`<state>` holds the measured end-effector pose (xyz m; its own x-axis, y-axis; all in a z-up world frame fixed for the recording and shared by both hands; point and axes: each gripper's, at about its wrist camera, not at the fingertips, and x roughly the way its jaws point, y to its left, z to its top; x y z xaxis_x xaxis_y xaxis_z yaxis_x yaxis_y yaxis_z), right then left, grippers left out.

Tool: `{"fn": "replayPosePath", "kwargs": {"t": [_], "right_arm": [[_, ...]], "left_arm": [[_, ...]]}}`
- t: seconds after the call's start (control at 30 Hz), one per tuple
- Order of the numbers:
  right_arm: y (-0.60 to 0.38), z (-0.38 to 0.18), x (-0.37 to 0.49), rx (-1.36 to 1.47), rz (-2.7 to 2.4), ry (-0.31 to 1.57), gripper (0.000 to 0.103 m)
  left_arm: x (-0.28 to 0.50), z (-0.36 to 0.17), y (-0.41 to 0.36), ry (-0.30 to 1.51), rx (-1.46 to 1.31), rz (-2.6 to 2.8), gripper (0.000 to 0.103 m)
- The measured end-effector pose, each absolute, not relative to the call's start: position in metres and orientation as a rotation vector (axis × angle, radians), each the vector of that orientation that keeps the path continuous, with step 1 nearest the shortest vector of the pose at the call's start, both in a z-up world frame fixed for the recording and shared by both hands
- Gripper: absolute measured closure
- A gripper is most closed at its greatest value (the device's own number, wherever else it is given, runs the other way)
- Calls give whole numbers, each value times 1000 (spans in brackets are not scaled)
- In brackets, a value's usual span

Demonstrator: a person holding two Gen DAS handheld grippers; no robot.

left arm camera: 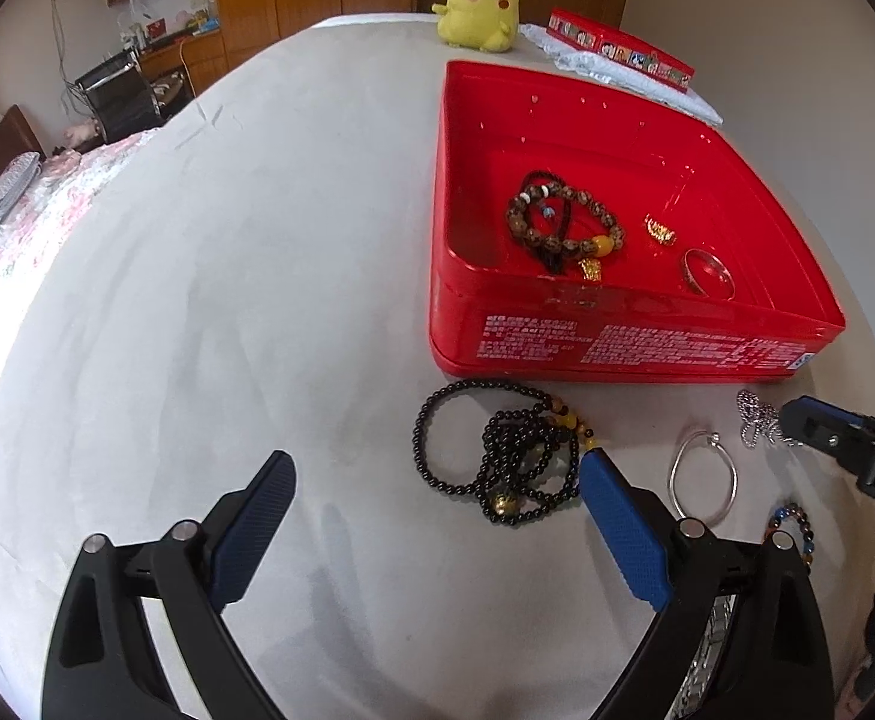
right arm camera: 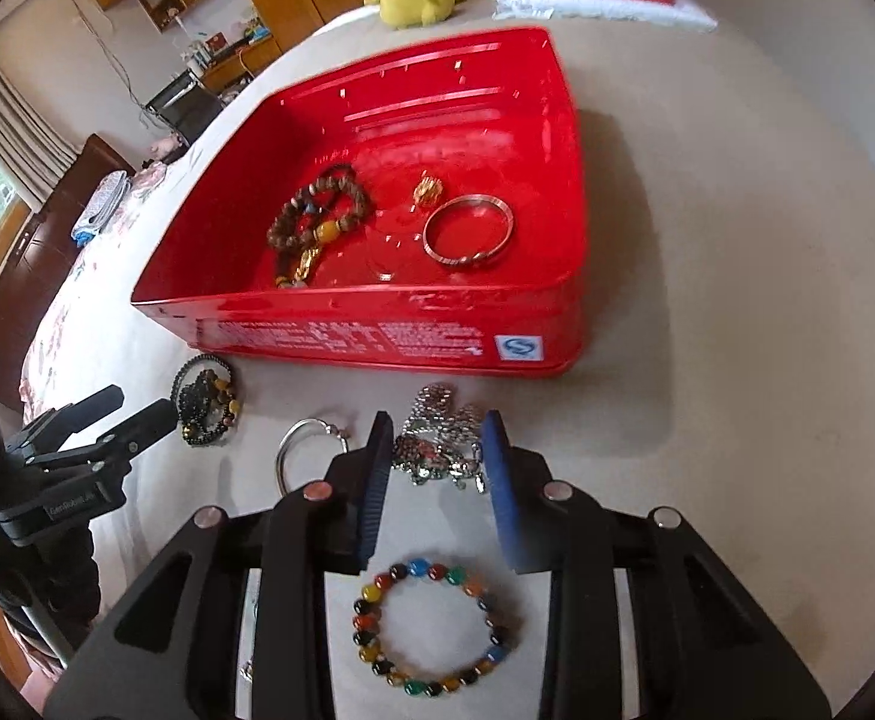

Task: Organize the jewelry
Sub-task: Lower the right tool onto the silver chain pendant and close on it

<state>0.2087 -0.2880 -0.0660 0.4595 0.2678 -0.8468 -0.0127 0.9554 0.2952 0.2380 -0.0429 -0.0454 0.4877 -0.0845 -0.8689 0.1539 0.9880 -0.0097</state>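
Observation:
An open red tin sits on the grey bedcover and holds a brown bead bracelet, a gold charm and a silver bangle. In front of the tin lie a black bead necklace, a thin silver hoop, a silver chain and a multicoloured bead bracelet. My right gripper points down, its pads closed on the heap of silver chain. My left gripper stands wide open, its right finger beside the black beads.
A yellow plush toy and the tin's red lid on a white cloth sit at the far end. A floral quilt marks the bed's left edge. A metal watch band lies under my left gripper.

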Motion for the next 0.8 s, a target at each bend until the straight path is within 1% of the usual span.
{"fn": "replayPosePath", "kwargs": {"t": [0.2, 0.27, 0.4, 0.43, 0.5, 0.53, 0.6, 0.63, 0.67, 0.7, 0.73, 0.8], "right_arm": [[-287, -69, 213, 239, 163, 1083, 69], [-287, -69, 214, 235, 159, 1083, 60], [-285, -78, 218, 221, 173, 1116, 58], [-282, -81, 219, 215, 183, 1123, 52], [-276, -81, 220, 180, 173, 1116, 51], [-273, -82, 220, 167, 171, 1113, 52], [-270, -82, 220, 138, 161, 1108, 61], [-268, -82, 220, 107, 136, 1100, 72], [-267, -82, 220, 98, 129, 1094, 81], [-267, -83, 221, 102, 132, 1092, 82], [-269, -82, 221, 117, 140, 1091, 87], [-277, -81, 220, 179, 162, 1098, 90]], "left_arm": [[241, -49, -44, 1057, 67, -151, 7], [241, -48, -44, 1055, 66, -157, 7], [241, -49, -44, 1062, 63, -169, 7], [240, -49, -44, 1063, 63, -169, 7], [240, -49, -45, 1064, 64, -171, 7], [240, -49, -45, 1065, 64, -171, 7], [241, -49, -45, 1065, 65, -174, 7], [241, -50, -45, 1066, 65, -174, 7], [241, -50, -45, 1066, 66, -174, 7], [241, -50, -45, 1068, 65, -174, 7], [241, -51, -45, 1070, 64, -174, 7], [242, -51, -44, 1073, 61, -176, 7]]}}
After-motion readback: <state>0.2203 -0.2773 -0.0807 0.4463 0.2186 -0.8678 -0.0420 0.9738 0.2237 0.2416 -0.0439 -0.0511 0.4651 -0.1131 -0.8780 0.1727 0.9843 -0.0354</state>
